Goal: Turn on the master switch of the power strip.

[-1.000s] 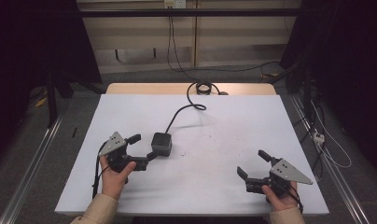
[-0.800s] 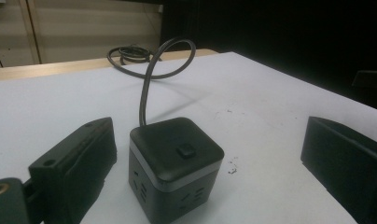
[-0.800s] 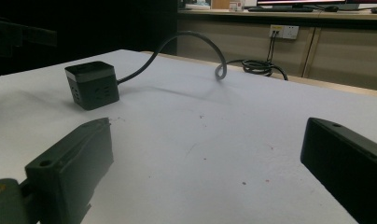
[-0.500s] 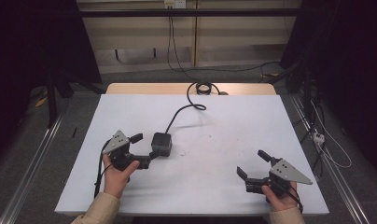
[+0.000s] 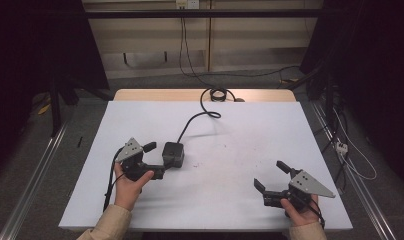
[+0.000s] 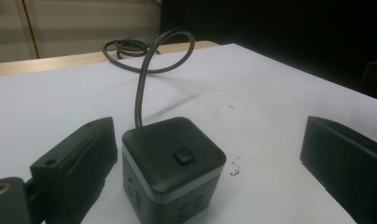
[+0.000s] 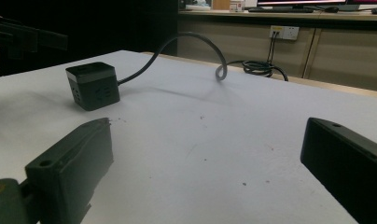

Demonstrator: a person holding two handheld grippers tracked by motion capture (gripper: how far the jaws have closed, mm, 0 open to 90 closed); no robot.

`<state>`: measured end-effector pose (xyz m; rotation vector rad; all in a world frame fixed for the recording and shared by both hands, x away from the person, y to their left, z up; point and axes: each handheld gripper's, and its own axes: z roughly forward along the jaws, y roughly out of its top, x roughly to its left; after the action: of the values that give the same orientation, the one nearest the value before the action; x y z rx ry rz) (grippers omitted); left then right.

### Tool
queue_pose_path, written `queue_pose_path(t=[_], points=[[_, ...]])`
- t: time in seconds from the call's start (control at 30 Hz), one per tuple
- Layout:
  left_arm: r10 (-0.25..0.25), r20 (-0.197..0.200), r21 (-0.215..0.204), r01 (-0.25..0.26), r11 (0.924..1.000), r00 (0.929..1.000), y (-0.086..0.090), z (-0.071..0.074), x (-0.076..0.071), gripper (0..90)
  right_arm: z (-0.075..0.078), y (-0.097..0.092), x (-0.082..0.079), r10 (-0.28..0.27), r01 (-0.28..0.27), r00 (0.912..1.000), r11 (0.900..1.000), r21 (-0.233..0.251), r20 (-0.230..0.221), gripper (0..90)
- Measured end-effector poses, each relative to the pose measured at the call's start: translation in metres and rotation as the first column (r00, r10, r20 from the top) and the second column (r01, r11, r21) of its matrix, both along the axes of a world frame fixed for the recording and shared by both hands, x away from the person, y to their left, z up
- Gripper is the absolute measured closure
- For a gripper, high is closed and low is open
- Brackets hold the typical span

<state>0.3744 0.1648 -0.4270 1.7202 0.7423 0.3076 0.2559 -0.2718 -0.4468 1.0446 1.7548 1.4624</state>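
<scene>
Black socket cube [image 5: 173, 154] sits left of centre on the white table [image 5: 250, 135], cord [image 5: 196, 119] running to the far edge. Left gripper [image 5: 155, 160] released, jaws wide, cube between them but nearer one jaw in the left gripper view; no contact seen. Right gripper [image 5: 272, 176] released, empty, near right, well apart from the cube. Likely step: grasp the cube. To do well: centre it between the jaws, square to its flat sides, close below the top button [image 6: 184, 156], avoid the cord.
</scene>
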Motion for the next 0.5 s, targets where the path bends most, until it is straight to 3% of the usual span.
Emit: queue_pose_path(t=[0.5], points=[[0.009,0.001,-0.001,-0.009,1.0,1.0,-0.006,0.0008,0.0053,6.3,0.0003,-0.0001,-0.0002,0.002,-0.002,1.0,1.0,0.002,0.002,2.0]])
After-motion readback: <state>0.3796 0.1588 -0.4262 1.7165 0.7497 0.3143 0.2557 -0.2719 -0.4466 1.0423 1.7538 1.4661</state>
